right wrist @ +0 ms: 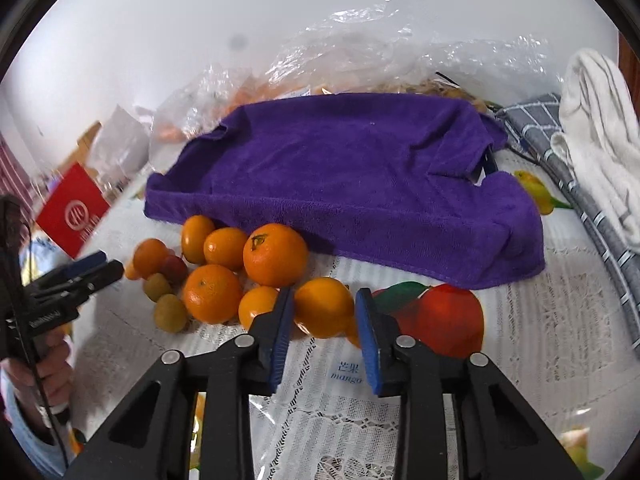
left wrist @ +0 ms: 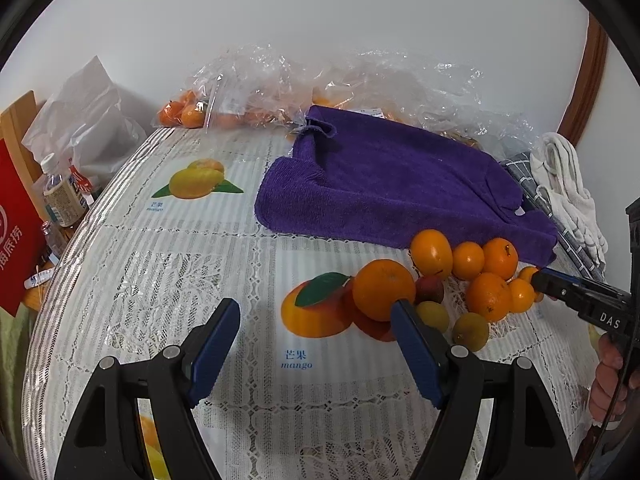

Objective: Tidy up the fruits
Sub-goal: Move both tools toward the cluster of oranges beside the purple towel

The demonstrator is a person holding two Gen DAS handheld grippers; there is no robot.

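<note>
A heap of loose fruit lies on the lace tablecloth in front of a purple towel (left wrist: 400,184) (right wrist: 352,176): several oranges, two small yellow-green fruits (left wrist: 470,330) (right wrist: 171,312) and a small red one (left wrist: 430,288) (right wrist: 174,269). My left gripper (left wrist: 316,320) is open and empty, just left of the largest orange (left wrist: 383,289), whose edge sits by the right finger. My right gripper (right wrist: 325,300) has its jaws close on both sides of an orange (right wrist: 323,307) at the heap's right end; contact is unclear. It also shows at the heap's far side in the left wrist view (left wrist: 538,278).
Clear plastic bags with more oranges (left wrist: 184,114) lie behind the towel by the wall. Grey checked cloth (right wrist: 560,160) and white cloth (right wrist: 600,120) lie at the right. A water bottle (left wrist: 64,192) and red card (left wrist: 16,232) stand off the table's left edge.
</note>
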